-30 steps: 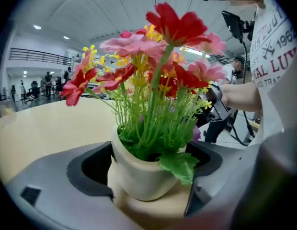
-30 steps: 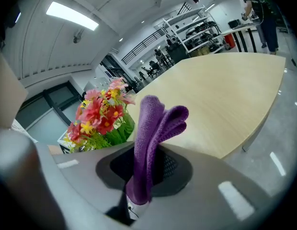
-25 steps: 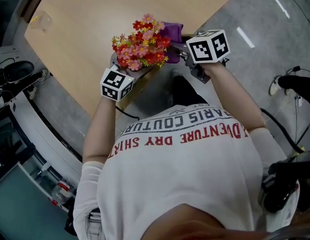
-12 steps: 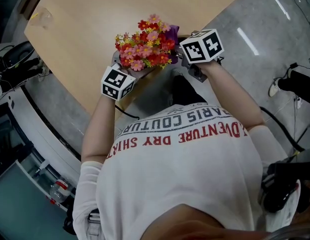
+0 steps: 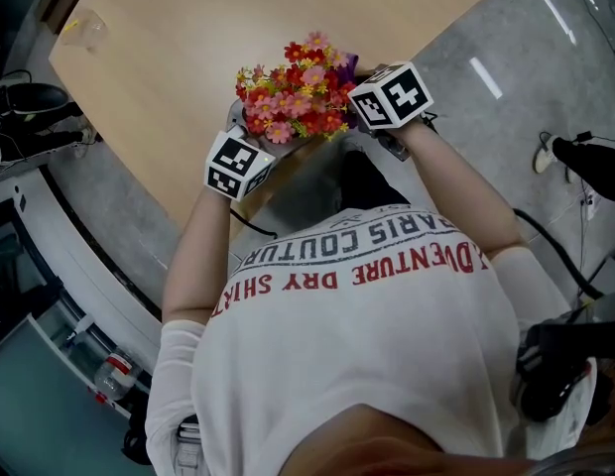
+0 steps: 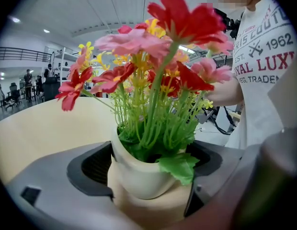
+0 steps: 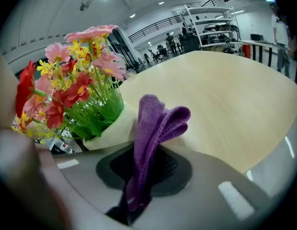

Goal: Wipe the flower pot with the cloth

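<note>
A cream flower pot (image 6: 139, 176) with red, pink and yellow flowers (image 5: 296, 89) is held off the table's near corner; my left gripper (image 6: 148, 176) is shut on the pot, one jaw on each side. In the right gripper view the pot (image 7: 112, 128) lies tilted to the left of a folded purple cloth (image 7: 151, 138). My right gripper (image 7: 139, 186) is shut on that cloth, whose free end stands up beside the pot's wall. From the head view the flowers hide the pot, and only a purple edge of cloth (image 5: 347, 63) shows between flowers and right gripper (image 5: 362, 117).
The round wooden table (image 5: 188, 38) spreads beyond the pot, with a crumpled clear wrapper (image 5: 81, 30) at its far left edge. Grey floor, cables (image 5: 560, 256) and shoes (image 5: 585, 157) lie to the right. Shelves and people stand far off.
Both grippers and the pot have drifted slightly right and further up the view. The right gripper has closed in against the flowers, so less purple cloth shows from above.
</note>
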